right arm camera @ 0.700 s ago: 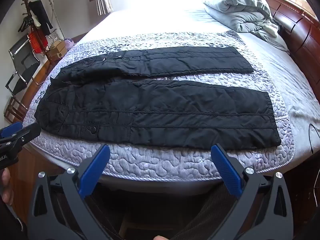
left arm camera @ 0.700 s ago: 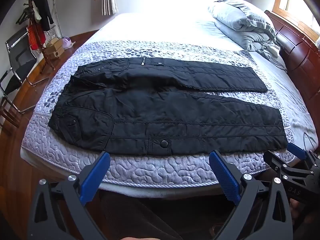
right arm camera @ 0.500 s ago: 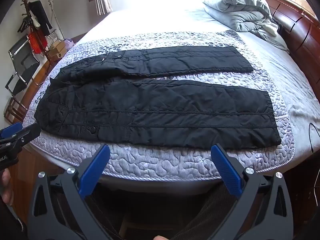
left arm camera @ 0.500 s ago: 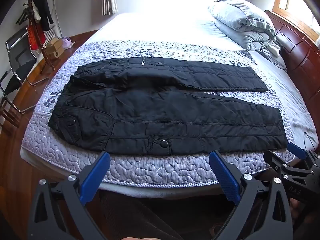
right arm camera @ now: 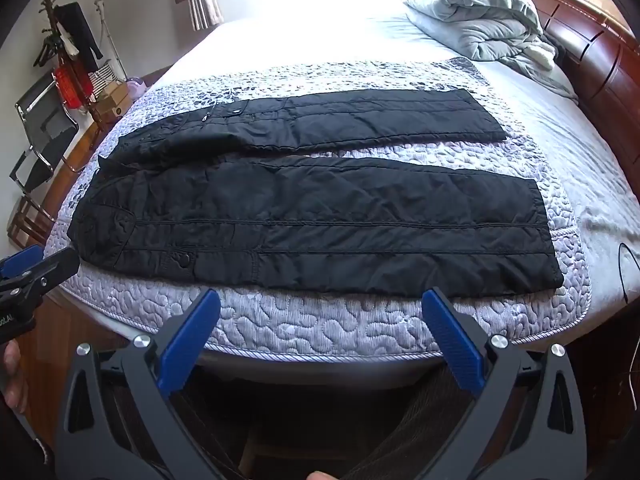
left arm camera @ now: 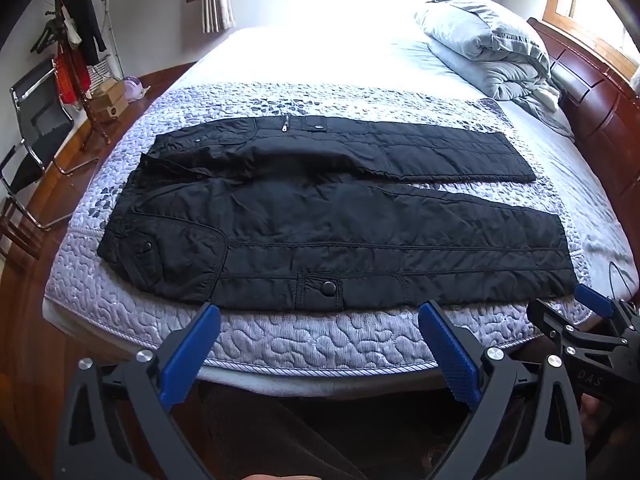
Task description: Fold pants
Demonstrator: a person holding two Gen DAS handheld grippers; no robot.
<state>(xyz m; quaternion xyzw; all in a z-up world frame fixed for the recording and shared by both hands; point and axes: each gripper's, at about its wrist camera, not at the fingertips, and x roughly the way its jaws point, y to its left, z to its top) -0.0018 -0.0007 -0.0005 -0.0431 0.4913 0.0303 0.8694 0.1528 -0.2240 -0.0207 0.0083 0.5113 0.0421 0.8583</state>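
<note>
Black quilted pants (left arm camera: 332, 220) lie spread flat on the bed's patterned quilt (left arm camera: 320, 336), waist to the left, both legs running right with a gap between them. They also show in the right wrist view (right arm camera: 320, 216). My left gripper (left arm camera: 318, 344) is open and empty, held off the bed's near edge, short of the pants' near side. My right gripper (right arm camera: 320, 328) is open and empty, further right along the same edge. Each gripper's tip shows in the other's view, the right one (left arm camera: 592, 306) and the left one (right arm camera: 24, 264).
A folded grey duvet (left arm camera: 484, 44) lies at the far right of the bed. A dark wooden headboard (left arm camera: 600, 92) runs along the right. A coat rack (left arm camera: 72, 52), a chair (left arm camera: 32, 128) and boxes stand on the wood floor at left.
</note>
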